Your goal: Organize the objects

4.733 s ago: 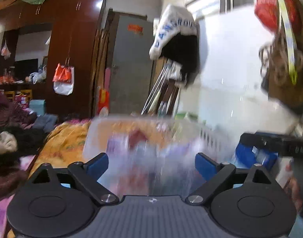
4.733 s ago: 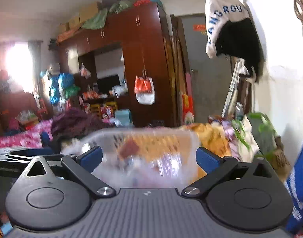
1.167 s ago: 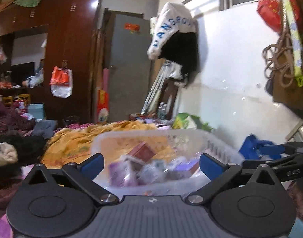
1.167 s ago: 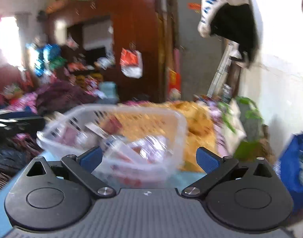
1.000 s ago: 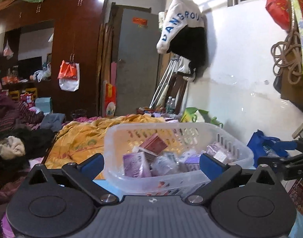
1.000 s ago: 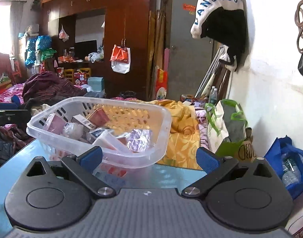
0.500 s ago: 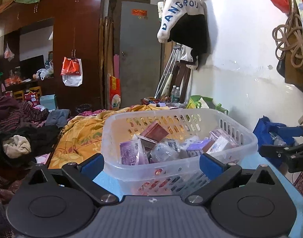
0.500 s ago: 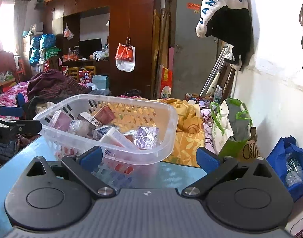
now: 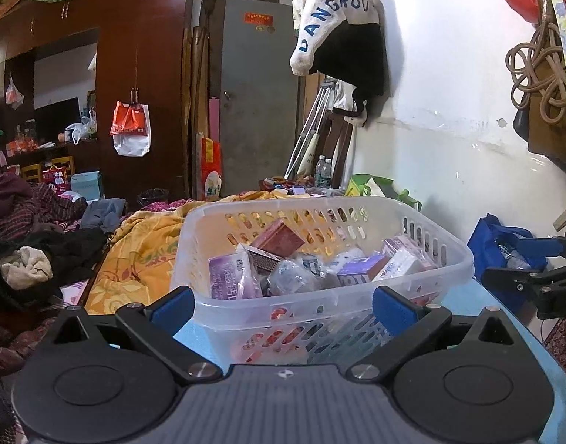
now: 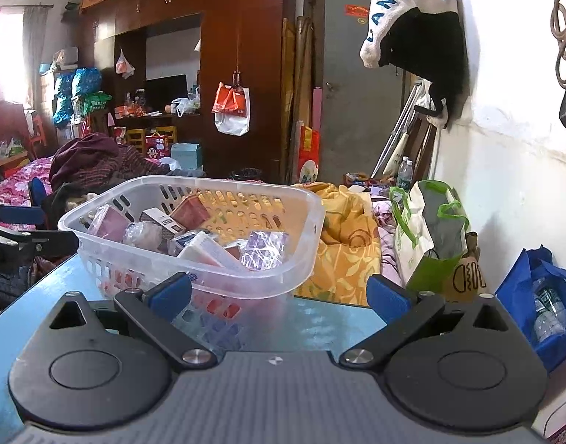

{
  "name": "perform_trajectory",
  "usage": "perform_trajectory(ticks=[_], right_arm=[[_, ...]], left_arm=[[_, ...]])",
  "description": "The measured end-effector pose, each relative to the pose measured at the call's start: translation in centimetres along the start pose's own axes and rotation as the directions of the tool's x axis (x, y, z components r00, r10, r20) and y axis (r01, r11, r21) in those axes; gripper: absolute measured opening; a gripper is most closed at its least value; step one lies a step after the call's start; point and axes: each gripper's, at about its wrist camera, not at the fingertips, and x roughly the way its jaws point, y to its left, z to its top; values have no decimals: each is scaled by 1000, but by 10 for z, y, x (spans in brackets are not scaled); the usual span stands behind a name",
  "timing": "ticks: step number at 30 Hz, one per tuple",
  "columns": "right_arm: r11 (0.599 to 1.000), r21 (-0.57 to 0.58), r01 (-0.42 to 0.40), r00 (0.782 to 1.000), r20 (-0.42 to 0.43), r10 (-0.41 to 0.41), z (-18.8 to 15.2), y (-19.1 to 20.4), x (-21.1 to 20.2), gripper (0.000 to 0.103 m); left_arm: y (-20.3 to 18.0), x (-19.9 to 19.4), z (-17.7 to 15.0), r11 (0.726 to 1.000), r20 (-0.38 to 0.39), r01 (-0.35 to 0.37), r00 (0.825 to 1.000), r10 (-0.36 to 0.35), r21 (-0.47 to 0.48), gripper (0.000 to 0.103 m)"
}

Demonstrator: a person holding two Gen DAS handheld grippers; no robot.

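A clear plastic basket stands on a blue table; it also shows in the right wrist view. It holds several small boxes and packets, among them a purple packet and a red-brown box. My left gripper is open and empty just in front of the basket's near wall. My right gripper is open and empty, near the basket's right front corner. Each gripper shows at the edge of the other's view, the right gripper and the left gripper.
Beyond the table lie a yellow blanket and piled clothes. A white wall runs along the right with a hanging jacket. A blue bag and a green-white bag sit by the wall.
The basket went from held and blurred in the air to resting on the blue table. Both grippers drew back from it and stand open.
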Motion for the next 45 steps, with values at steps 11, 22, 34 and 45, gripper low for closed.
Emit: perform_trajectory(ticks=[11, 22, 34, 45], right_arm=[[1000, 16, -7, 1000, 9, 7, -2, -4, -4, 103], [1000, 23, -14, 1000, 14, 14, -3, -5, -5, 103], [1000, 9, -15, 1000, 15, 15, -6, -1, -7, 103], [1000, 10, -14, 1000, 13, 14, -7, -1, -7, 103]], left_arm=[[-6, -1, -1, 1000, -2, -4, 1000, 4, 2, 103], [-7, 2, -3, 1000, -16, 4, 1000, -4, 1, 103], [-7, 1, -5, 1000, -20, 9, 1000, -8, 3, 103], [-9, 2, -5, 1000, -25, 14, 1000, -14, 1, 103]])
